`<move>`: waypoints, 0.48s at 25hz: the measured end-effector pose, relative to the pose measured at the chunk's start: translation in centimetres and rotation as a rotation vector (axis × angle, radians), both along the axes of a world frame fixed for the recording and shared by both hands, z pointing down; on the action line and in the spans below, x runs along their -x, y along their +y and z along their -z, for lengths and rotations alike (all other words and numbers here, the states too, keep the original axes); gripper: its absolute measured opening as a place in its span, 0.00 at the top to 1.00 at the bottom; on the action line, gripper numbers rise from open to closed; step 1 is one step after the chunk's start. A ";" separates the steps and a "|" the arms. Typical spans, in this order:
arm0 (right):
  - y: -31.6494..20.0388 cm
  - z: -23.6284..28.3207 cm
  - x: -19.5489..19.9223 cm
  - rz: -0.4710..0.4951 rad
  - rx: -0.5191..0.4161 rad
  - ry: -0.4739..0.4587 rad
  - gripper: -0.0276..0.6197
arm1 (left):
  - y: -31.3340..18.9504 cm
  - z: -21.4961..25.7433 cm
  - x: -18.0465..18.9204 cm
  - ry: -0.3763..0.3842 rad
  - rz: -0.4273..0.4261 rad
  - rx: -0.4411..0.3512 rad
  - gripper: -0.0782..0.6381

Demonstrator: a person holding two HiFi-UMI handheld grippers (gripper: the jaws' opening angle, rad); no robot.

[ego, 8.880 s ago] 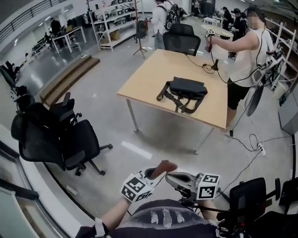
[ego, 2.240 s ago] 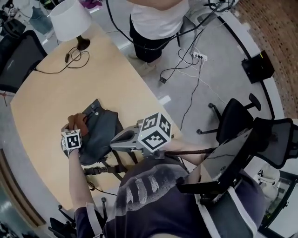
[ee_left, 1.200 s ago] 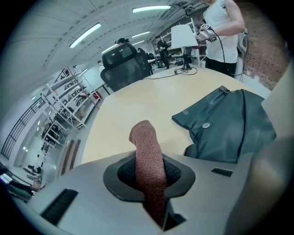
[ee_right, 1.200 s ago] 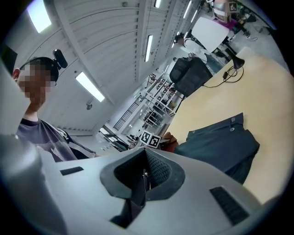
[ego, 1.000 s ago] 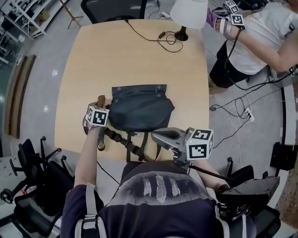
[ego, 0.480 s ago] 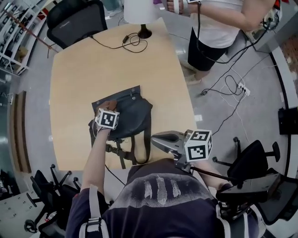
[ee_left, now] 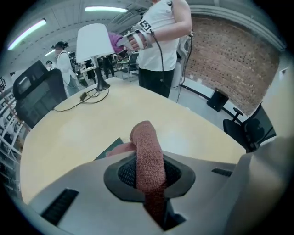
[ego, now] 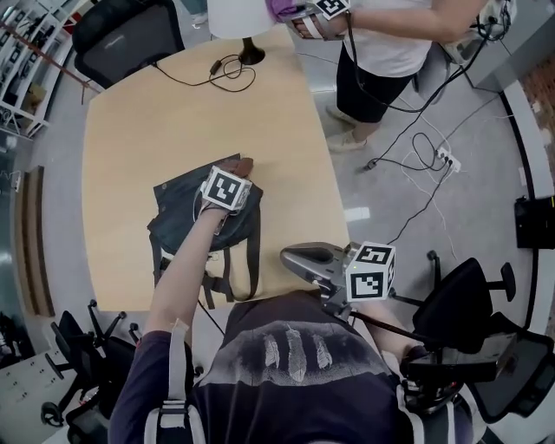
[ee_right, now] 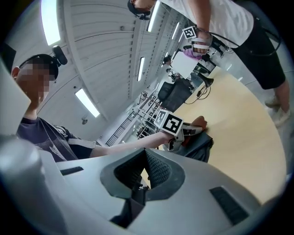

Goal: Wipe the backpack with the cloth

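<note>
The backpack (ego: 186,227) lies on the bench (ego: 139,121) by its near edge, straps reaching that edge. The left gripper (ego: 234,173) is at the backpack's far side, with the cloth (ee_left: 146,151) between its fingers (ee_left: 125,173). The lamp (ego: 236,17) stands at the far edge. The right gripper (ego: 293,257) hangs just off the near right corner.
</note>
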State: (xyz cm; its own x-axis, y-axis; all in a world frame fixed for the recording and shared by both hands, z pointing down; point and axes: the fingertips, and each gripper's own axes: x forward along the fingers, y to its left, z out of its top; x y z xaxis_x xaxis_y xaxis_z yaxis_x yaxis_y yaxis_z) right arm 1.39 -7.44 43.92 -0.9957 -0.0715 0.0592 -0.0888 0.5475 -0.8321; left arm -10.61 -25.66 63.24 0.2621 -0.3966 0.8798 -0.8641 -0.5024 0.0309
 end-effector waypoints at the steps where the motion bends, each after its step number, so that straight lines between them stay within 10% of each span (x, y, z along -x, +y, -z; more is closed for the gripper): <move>1: 0.0 0.1 0.0 0.006 -0.004 -0.003 0.95 | 0.1 0.5 -1.0 0.021 -0.013 -0.002 0.81; 5: 0.2 0.1 0.1 0.032 -0.006 -0.008 0.95 | 0.7 4.8 -5.3 0.302 0.042 -0.030 0.81; 9: 0.8 -0.2 1.0 0.079 -0.001 -0.003 0.95 | 0.6 7.9 -4.7 0.617 0.323 -0.040 0.81; 12: 1.5 -0.2 2.1 0.123 -0.004 -0.001 0.95 | 1.8 6.5 -1.7 0.625 0.485 -0.044 0.81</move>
